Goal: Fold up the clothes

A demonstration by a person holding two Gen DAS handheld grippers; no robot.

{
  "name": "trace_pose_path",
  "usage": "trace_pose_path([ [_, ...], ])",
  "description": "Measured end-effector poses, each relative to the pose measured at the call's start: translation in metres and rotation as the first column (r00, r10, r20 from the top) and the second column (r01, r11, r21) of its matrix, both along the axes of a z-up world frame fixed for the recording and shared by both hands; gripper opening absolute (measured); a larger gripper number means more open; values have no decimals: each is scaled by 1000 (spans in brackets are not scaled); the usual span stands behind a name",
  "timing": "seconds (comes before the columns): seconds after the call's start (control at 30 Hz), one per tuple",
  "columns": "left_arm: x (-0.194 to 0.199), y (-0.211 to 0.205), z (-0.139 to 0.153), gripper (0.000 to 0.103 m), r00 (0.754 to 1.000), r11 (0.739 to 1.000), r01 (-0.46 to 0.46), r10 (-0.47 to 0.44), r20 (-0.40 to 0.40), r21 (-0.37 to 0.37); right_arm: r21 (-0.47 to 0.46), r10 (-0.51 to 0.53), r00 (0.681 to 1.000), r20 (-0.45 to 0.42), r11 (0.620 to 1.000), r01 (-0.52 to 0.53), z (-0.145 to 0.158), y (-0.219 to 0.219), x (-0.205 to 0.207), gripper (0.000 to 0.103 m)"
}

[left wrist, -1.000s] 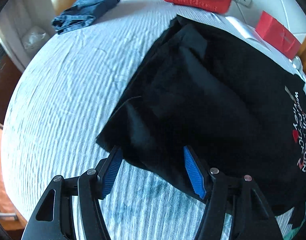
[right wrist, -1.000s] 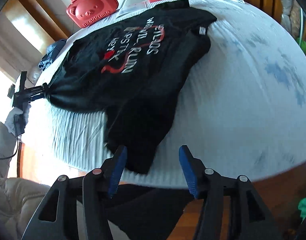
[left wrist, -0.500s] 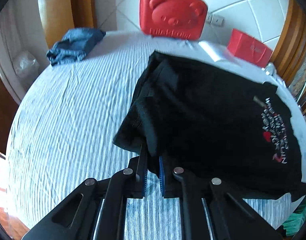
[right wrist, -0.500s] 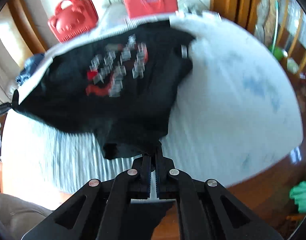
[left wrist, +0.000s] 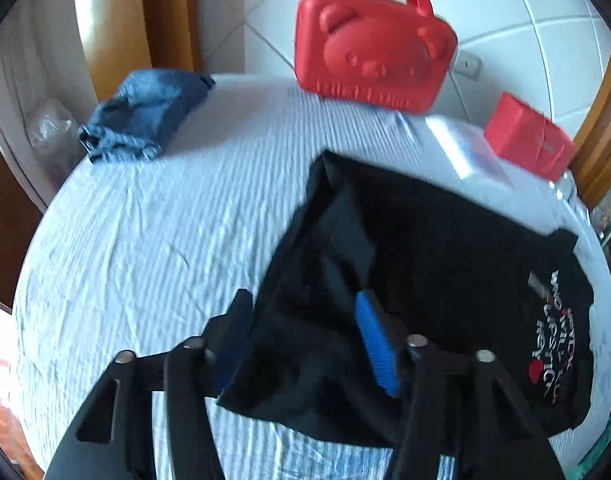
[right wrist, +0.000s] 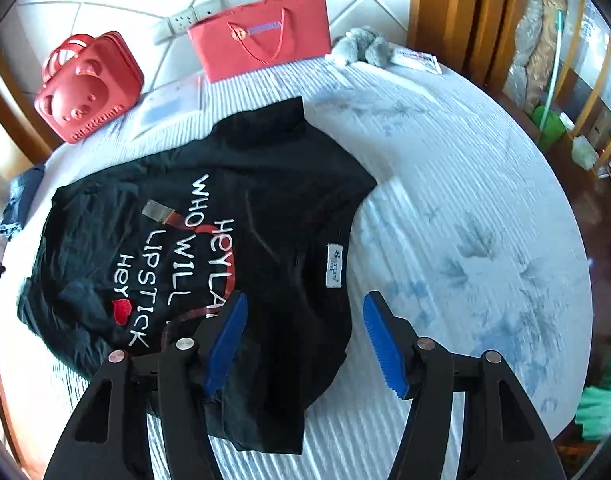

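Note:
A black T-shirt (right wrist: pixel 265 184) with white lettering and a red heart lies spread print side up on the striped white bedsheet (right wrist: pixel 465 200). In the left wrist view its plain hem end (left wrist: pixel 425 264) is nearest me. My left gripper (left wrist: pixel 303 300) hovers over that hem corner, its jaws opening; the cloth lies under the gap and the blue pads (left wrist: pixel 375 344) do not press on it. My right gripper (right wrist: pixel 305 304) hangs over the collar end by the white neck label (right wrist: pixel 334 266), its jaws opening too, with the cloth below them and not pinched.
A red bear-shaped case (left wrist: pixel 369 48) and a red paper bag (right wrist: pixel 261 36) stand by the tiled wall. Folded blue jeans (left wrist: pixel 145 112) lie at the far left, a grey plush toy (right wrist: pixel 361 46) at the back. The bed's edge runs close below both grippers.
Both grippers closed on the shirt's near edge half a second ago, rose and carried it farther onto the bed, then opened. The shirt now lies flatter, released.

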State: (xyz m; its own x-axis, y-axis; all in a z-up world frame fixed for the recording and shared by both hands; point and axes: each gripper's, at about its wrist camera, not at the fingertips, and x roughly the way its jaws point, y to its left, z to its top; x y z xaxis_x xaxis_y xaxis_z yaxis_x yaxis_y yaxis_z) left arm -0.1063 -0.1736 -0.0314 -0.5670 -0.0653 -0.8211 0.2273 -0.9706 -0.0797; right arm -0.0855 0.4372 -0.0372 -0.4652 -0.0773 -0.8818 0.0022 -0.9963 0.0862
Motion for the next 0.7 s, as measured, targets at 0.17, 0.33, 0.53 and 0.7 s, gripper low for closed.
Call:
trace_pose_path([
  [0.17, 38, -11, -7, 59, 996, 995, -69, 72, 54, -65, 18, 39, 998, 44, 999, -40, -17, -3, 43, 60],
  [0.33, 66, -10, -40, 59, 989, 998, -49, 55, 140, -43, -3, 9, 996, 92, 1000, -9, -40, -9, 71, 55],
  [0.53, 44, 3, -70, 59, 983, 995, 58, -44, 180, -77, -13, -72, 994, 81, 997, 74, -44, -25, 95, 51],
  [0.7, 30, 7, -98, 42, 966, 993, 105, -88, 243, -57, 2, -107, 993, 57, 994, 107, -54, -53, 108, 47],
])
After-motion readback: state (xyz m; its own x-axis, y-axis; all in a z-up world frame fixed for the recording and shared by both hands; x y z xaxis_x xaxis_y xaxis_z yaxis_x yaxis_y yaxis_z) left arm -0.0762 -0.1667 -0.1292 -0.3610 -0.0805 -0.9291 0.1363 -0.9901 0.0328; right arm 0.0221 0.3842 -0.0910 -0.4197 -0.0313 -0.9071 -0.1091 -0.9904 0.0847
